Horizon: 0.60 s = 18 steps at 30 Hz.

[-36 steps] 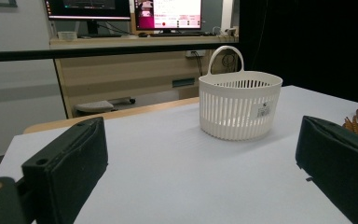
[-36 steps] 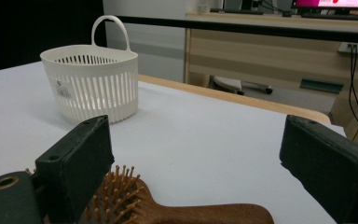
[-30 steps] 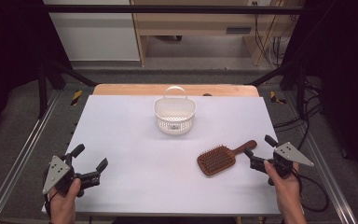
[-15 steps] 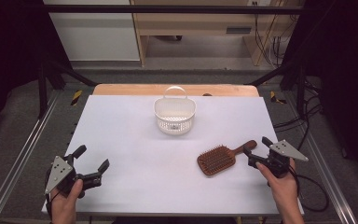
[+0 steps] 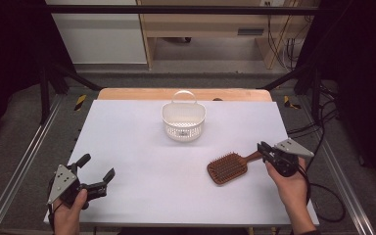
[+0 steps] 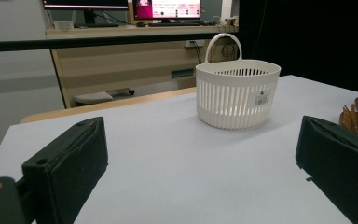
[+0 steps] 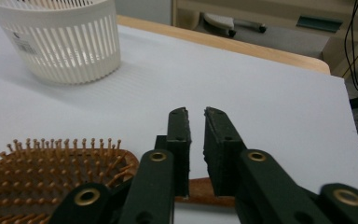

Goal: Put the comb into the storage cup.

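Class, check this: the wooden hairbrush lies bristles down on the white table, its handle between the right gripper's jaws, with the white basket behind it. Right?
Not quite. The hairbrush lies bristles up, as the right gripper view shows. The rest holds: its handle sits between the right gripper jaws, the basket behind on the table.

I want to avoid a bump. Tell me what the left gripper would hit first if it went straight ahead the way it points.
Probably the white basket: it stands ahead of the left gripper, between its open jaws, with bare table before it. Depth is hard to judge, so it might pass beside it.

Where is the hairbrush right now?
In the high view the hairbrush lies on the table's right side, nearer the person than the white basket, its handle between the right hand-held gripper's jaws.
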Tool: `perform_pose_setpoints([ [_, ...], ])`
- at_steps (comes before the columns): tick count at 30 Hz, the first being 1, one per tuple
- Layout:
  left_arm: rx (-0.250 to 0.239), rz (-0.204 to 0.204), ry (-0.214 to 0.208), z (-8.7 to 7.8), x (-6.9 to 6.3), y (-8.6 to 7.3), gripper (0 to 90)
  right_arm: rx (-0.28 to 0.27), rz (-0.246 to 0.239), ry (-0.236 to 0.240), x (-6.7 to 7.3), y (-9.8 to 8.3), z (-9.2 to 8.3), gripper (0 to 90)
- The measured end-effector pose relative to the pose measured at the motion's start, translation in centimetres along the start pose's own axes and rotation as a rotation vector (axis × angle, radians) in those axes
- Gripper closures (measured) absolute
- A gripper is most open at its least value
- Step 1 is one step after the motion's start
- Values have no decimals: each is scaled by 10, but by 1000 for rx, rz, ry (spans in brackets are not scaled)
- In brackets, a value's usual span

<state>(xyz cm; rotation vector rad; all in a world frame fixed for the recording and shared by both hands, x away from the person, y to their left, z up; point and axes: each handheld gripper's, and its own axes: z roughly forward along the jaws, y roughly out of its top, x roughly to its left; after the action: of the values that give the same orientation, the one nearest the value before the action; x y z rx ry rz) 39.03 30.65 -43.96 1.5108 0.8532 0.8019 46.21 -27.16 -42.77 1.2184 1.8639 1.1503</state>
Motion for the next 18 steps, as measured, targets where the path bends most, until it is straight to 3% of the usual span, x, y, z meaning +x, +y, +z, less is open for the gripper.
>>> perform_pose_setpoints([
  [2,2,1,0,0,0,0,23,18,-5,2,-1,4,3,847],
  [4,1,0,2,0,0,0,23,89,-27,9,-3,17,16,900],
  [5,1,0,2,0,0,0,23,89,-27,9,-3,17,16,900],
  [6,3,1,1,0,0,0,24,134,-50,9,-7,25,24,900],
  [8,6,4,0,0,0,0,24,169,-51,12,-12,29,33,900],
  [13,8,8,-2,1,-1,0,24,242,-31,31,-22,28,48,900],
  [14,7,9,-5,1,-1,0,25,297,-41,35,-26,24,54,900],
  [18,12,11,-9,2,-1,0,26,350,-60,40,-29,16,61,900],
])
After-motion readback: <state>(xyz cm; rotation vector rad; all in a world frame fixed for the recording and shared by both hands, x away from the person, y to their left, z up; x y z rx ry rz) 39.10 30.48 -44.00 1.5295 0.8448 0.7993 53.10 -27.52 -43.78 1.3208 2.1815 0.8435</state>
